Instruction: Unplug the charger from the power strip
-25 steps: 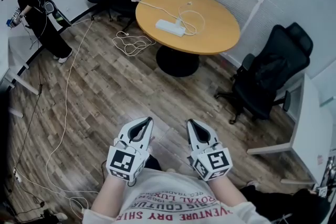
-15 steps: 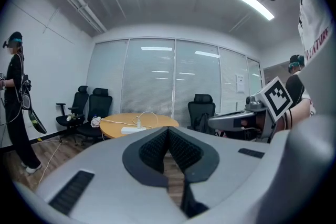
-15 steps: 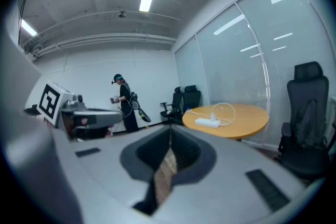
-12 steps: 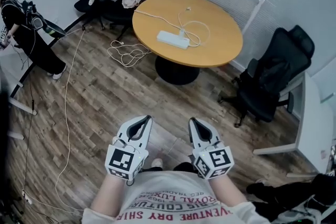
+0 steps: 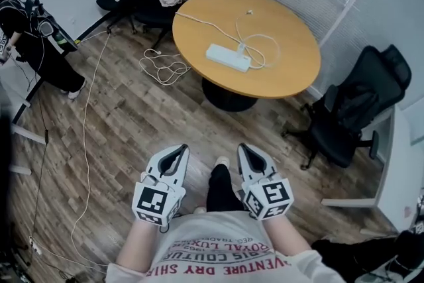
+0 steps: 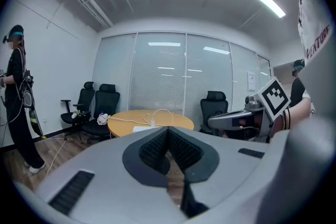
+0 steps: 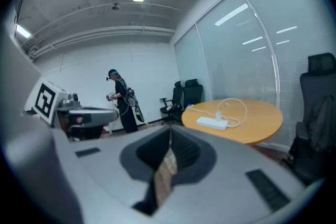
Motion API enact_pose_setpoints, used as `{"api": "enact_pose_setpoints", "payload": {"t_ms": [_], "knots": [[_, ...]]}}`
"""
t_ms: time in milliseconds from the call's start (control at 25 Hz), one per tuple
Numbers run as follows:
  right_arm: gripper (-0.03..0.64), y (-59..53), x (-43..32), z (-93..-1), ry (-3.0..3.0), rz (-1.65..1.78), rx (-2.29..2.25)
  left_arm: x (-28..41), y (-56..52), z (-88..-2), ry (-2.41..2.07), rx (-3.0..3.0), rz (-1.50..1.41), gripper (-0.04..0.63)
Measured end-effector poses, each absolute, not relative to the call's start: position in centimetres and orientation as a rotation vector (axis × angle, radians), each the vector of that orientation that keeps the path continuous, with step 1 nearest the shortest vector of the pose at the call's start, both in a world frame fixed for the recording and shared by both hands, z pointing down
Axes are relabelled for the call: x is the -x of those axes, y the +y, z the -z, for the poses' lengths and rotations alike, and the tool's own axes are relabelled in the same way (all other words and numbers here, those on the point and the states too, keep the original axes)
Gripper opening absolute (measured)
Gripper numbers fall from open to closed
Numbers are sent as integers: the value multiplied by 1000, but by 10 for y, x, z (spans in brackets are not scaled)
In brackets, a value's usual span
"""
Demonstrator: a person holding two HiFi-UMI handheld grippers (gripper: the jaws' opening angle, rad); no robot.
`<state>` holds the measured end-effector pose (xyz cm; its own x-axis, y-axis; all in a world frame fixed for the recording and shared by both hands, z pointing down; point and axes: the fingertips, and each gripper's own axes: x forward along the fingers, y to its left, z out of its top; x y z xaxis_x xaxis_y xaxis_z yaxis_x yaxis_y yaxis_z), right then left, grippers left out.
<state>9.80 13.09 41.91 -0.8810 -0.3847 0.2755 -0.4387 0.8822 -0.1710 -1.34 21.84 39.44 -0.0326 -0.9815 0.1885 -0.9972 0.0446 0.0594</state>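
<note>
We hold the left gripper [image 5: 180,150] and the right gripper [image 5: 244,149] low in front of us, well apart from the round table [image 5: 285,30], and each has its jaws pressed together on nothing. The power strip [image 5: 228,57] lies on the tabletop with the charger [image 5: 241,48] plugged in near its right end, too small for us to make out beyond a white lump with white cable [image 5: 262,43] looping off. At the left edge another person [image 5: 30,43] is cut off by the frame.

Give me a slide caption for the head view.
Shut and empty, the left claw and right claw face the round table carrying the power strip.
</note>
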Motion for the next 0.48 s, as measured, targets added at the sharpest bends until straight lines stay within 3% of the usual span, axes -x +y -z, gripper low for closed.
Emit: {"api": "enact_pose_setpoints", "payload": {"t_ms": [480], "knots": [[29,-44,-10,-421,-2851,-376,-550,98,56,-388,-2212,-1966,-137,32]]}}
